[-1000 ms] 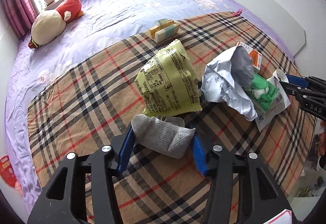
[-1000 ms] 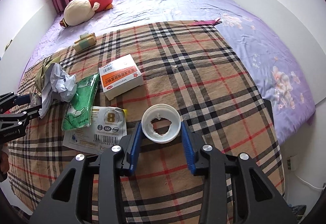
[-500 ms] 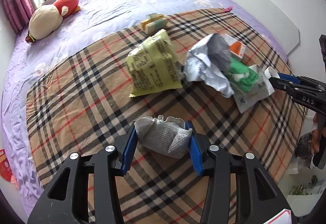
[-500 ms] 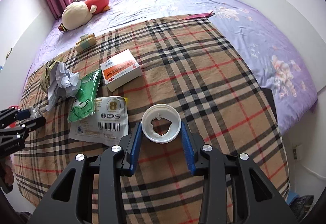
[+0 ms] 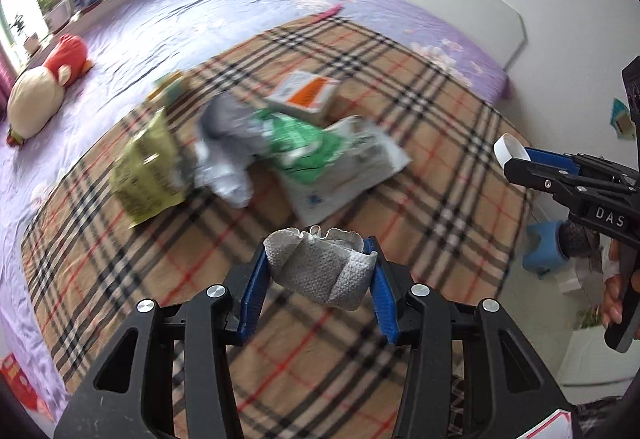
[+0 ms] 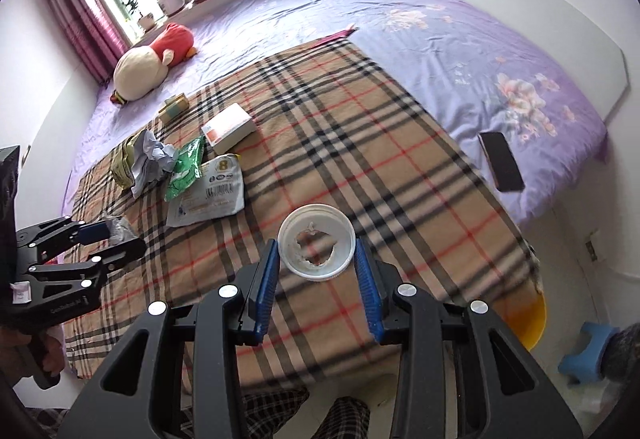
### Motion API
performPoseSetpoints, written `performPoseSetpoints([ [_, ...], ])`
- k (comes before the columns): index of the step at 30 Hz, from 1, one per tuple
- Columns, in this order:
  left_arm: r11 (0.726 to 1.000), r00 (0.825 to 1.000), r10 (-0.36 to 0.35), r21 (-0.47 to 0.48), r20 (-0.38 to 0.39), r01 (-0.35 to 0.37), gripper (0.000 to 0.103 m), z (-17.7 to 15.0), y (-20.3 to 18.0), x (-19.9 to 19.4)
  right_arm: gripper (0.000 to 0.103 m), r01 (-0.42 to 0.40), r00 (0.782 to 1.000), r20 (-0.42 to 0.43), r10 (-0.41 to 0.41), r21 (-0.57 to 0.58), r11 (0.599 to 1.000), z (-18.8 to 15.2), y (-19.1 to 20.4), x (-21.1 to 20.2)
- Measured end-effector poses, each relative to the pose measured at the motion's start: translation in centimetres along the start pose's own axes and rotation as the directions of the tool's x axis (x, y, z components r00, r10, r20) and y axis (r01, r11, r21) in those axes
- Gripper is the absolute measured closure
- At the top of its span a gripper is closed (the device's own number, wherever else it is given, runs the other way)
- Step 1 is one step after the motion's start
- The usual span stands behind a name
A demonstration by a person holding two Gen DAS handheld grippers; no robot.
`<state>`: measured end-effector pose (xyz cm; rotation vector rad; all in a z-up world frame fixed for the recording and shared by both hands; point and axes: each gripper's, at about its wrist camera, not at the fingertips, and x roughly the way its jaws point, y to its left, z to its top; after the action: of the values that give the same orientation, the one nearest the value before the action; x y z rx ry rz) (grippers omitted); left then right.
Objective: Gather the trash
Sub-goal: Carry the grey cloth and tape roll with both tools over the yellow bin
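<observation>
The crumpled grey paper towel (image 5: 320,271) hung clear of the plaid blanket (image 5: 400,87), pinched across its middle by the left claw (image 5: 318,281). It looked feather-light and soft, likely to squash rather than slip, so a squeeze through the bulk suited it. The white plastic cup (image 6: 316,241), its bottom torn through, sat between the blue pads of the right claw (image 6: 316,279), gripped at opposite sides of its rim; thin and springy, I judged, and apt to buckle under a hard clench. Both claws were partly closed, each grasping its piece. On the blanket lay the yellow-green snack bag (image 5: 146,167), crumpled white paper (image 6: 150,161), a green wrapper (image 6: 186,167) and an orange-and-white box (image 6: 230,127).
</observation>
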<state>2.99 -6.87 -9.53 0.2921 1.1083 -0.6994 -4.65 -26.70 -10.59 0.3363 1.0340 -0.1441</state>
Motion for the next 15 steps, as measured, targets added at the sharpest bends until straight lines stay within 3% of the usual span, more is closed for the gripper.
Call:
performPoseSetpoints([
  [8,0.981,0.997,-0.08,0.178,-0.014,0.081,0.057,2.0,-7.3,0.7,0.064,0.051,0.997,0.049,-0.059,0.152,0.987,-3.7,-5.3,-4.3],
  [15,0.927,0.988,-0.15,0.341,-0.043,0.155,0.057,3.2,-14.9,1.5,0.064,0.105,0.989,0.07,-0.132,0.304,0.947,-7.4,-11.1,-7.2],
])
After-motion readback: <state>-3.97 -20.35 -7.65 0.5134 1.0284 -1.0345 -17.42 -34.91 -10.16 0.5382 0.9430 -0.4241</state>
